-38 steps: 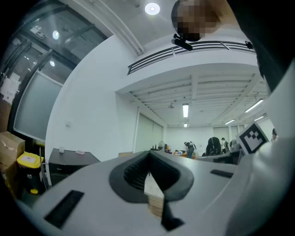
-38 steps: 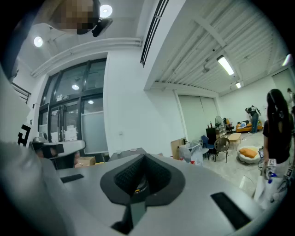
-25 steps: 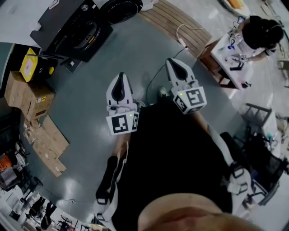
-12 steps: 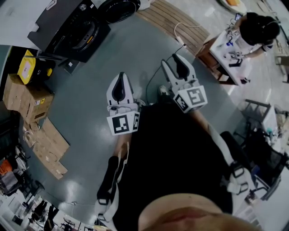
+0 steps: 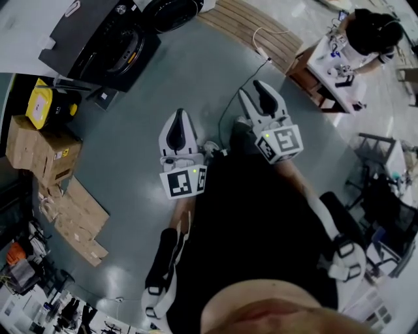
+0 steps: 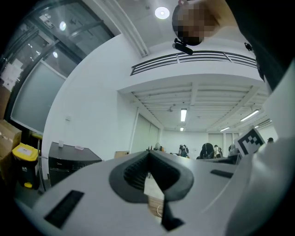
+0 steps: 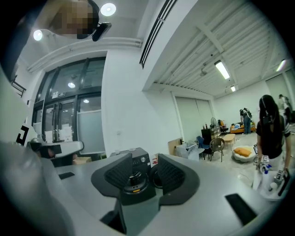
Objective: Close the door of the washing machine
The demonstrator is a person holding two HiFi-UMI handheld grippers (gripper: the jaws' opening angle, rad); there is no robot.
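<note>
While the black washing machine stood at the far left edge of the grey floor, its round door hung swung open beside it, well apart from both grippers. The left gripper had its jaws pressed together on nothing. The right gripper had its jaws spread wide, with the distant washing machine framed in the gap but nothing held between the pads.
</note>
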